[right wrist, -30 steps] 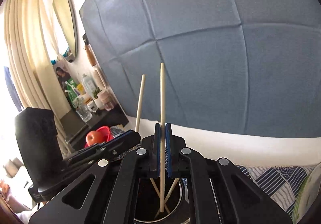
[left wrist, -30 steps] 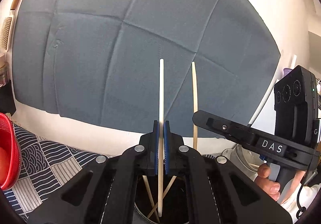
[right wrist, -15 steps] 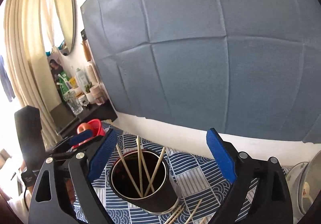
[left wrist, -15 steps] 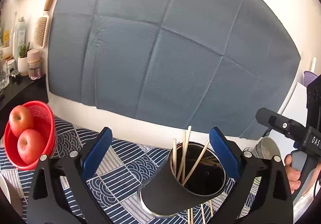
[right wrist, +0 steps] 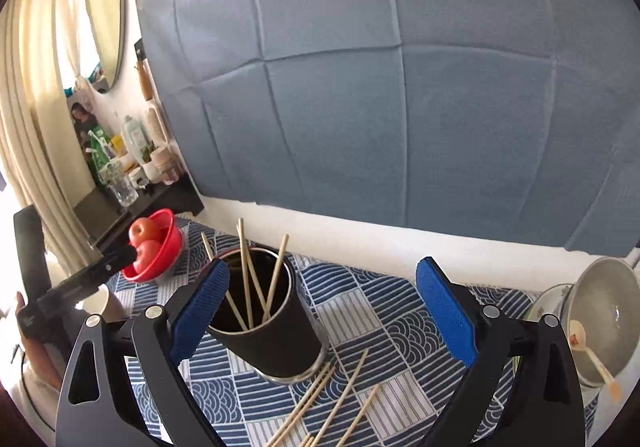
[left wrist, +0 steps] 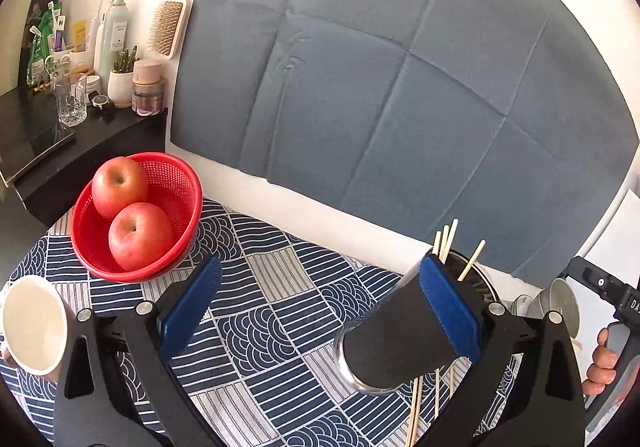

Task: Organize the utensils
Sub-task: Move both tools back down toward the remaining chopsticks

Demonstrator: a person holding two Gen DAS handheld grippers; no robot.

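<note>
Both pairs of jaws stand wide apart with nothing pressed between the blue pads. The right gripper (right wrist: 320,311) has just been opening a little further, and its left pad sits in front of the near rim of the black cylindrical utensil holder (right wrist: 276,331), though contact cannot be told. The left gripper (left wrist: 320,311) is spread equally wide, and in its view the holder (left wrist: 400,347) stands behind the right pad, which covers part of its wall. The holder is upright on the blue-and-white patterned tablecloth (right wrist: 384,311), and several wooden chopsticks (right wrist: 246,279) lean inside it at different angles, their tips rising above the rim. Just in front of the holder, more loose chopsticks (right wrist: 340,399) lie scattered flat on the cloth, some of them touching or nearly touching its metal base. To the right of the holder, well apart, metal bowls (right wrist: 604,311) are stacked with what looks like a small spoon (right wrist: 588,351) resting in the front one. To the left of the holder stands a white cup (left wrist: 34,331), and beyond it a red mesh basket (left wrist: 180,183) holds two red apples (left wrist: 140,237), one against the other. Behind the holder a white ledge runs under a blue-grey padded wall panel (right wrist: 400,87). Far left of the holder, a dark shelf (left wrist: 80,151) carries a drinking glass (left wrist: 72,103), bottles and a small potted plant, with a hairbrush (left wrist: 168,27) hanging on the wall above.
</note>
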